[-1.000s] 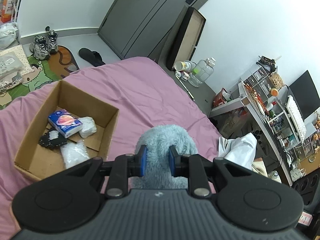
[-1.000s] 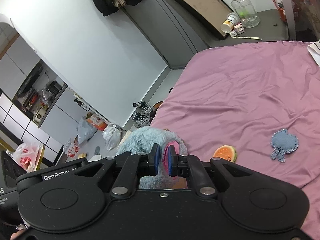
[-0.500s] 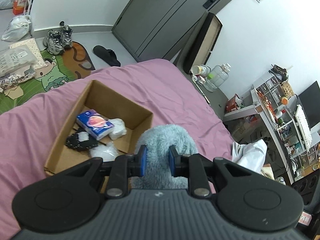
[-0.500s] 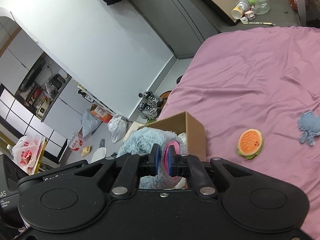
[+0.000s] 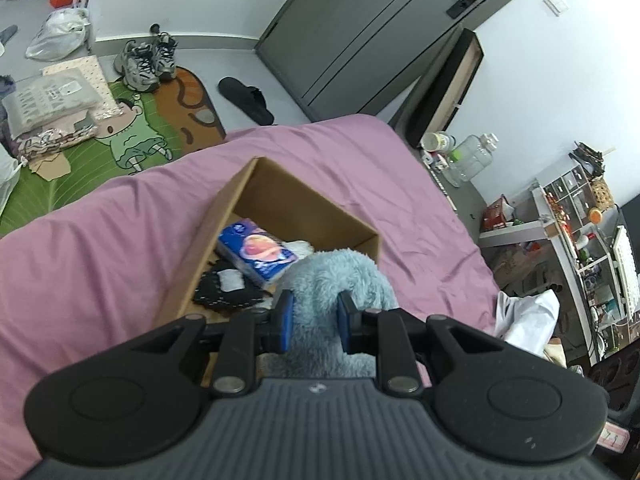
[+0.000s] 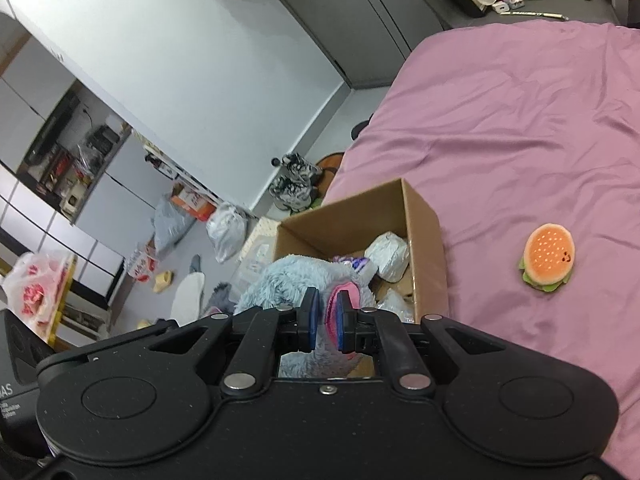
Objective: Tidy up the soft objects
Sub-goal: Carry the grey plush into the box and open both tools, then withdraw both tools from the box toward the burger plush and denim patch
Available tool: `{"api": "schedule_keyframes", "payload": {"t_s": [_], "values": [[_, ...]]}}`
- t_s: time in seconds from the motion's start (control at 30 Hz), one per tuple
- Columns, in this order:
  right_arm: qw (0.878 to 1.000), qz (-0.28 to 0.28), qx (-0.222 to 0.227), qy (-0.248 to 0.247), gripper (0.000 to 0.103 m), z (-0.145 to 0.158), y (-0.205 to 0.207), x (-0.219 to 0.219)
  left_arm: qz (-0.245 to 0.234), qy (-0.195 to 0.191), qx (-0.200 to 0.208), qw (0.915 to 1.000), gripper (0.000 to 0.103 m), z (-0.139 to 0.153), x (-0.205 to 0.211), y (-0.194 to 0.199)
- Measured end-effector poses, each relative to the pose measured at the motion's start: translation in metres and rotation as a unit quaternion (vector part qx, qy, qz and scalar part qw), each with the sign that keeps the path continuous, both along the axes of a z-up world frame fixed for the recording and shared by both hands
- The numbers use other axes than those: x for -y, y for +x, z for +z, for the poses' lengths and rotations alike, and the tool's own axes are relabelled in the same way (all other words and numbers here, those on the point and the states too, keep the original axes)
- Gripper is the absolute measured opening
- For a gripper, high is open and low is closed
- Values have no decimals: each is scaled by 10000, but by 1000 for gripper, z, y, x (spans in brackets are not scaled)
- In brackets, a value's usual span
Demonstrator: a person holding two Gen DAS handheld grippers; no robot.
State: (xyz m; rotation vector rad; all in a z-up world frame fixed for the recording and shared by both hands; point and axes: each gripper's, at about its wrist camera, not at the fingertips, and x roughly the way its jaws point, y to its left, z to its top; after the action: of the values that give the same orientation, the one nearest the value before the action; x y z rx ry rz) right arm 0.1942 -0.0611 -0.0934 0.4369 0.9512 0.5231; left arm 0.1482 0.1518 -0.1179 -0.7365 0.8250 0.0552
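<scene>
— What had the tongs got?

— Both were clenched on the plush (image 5: 340, 280): the left gripper (image 5: 313, 322) pinched its blue fur, the right gripper (image 6: 325, 316) a pink part.

— And where was it?

— Low in the frame's centre, over the near edge of the box (image 5: 280, 192) on the bed (image 5: 100, 240). A tissue pack (image 5: 258, 250) lay inside; a burger toy (image 6: 547, 258) sat right of the box.
</scene>
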Motion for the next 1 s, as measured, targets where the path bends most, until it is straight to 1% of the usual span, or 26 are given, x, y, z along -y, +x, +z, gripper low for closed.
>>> {"api": "schedule_keyframes", "payload": {"t_s": [0.03,0.07,0.1,0.13,0.2,0.23,0.3,0.33,0.37,0.4,0.43,0.47,0.5,0.53,0.6,0.7,0.83,0.9,1.0], "values": [[10000,6,-21,-6,14,-1,0,-2,23,27,-45,10000,22,-2,-2,0],[10000,-16,-55,-22,15,-2,1,-3,73,102,-100,9999,23,-3,-4,0],[9999,-70,-85,-66,18,-3,1,-4,162,257,-145,9994,25,-2,-6,-1],[9998,-103,-104,-132,26,-4,1,-4,241,452,-184,9985,26,0,-7,-3],[9989,-195,-150,-402,34,-4,1,-5,306,641,-191,9973,30,4,-9,-4],[9984,-233,-189,-478,34,-5,1,-5,314,668,-196,9971,32,6,-11,-5],[9979,-308,-316,-474,35,-6,1,-1,324,723,-206,9966,45,10,-12,-7],[9976,-359,-393,-452,37,-7,1,1,330,772,-185,9963,49,13,-12,-8],[9972,-395,-435,-455,38,-6,1,3,341,823,-154,9959,56,16,-11,-9],[9970,-410,-438,-479,41,-5,0,4,354,884,-114,9954,62,20,-10,-10],[9970,-403,-404,-521,44,-2,-2,4,365,934,-87,9949,67,24,-9,-10],[9970,-388,-372,-554,46,2,-5,5,374,988,-68,9944,76,27,-7,-11],[9970,-361,-356,-577,51,5,-6,5,378,1063,-46,9936,83,31,-4,-11],[9971,-319,-343,-592,57,7,-6,5,375,1132,-28,9929,85,34,-1,-11],[9972,-244,-297,-647,62,14,-9,6,344,1260,4,9914,89,39,5,-9],[9964,-222,-219,-785,75,25,-12,10,325,1353,33,9903,90,45,12,-10],[9947,-168,46,-1015,90,45,-14,19,306,1501,89,9882,91,52,21,-11],[9937,-150,121,-1104,95,54,-14,25,259,1568,100,9872,93,56,25,-10],[9935,-105,140,-1125,96,66,-10,37,229,1630,121,9863,95,59,34,-9]]}}
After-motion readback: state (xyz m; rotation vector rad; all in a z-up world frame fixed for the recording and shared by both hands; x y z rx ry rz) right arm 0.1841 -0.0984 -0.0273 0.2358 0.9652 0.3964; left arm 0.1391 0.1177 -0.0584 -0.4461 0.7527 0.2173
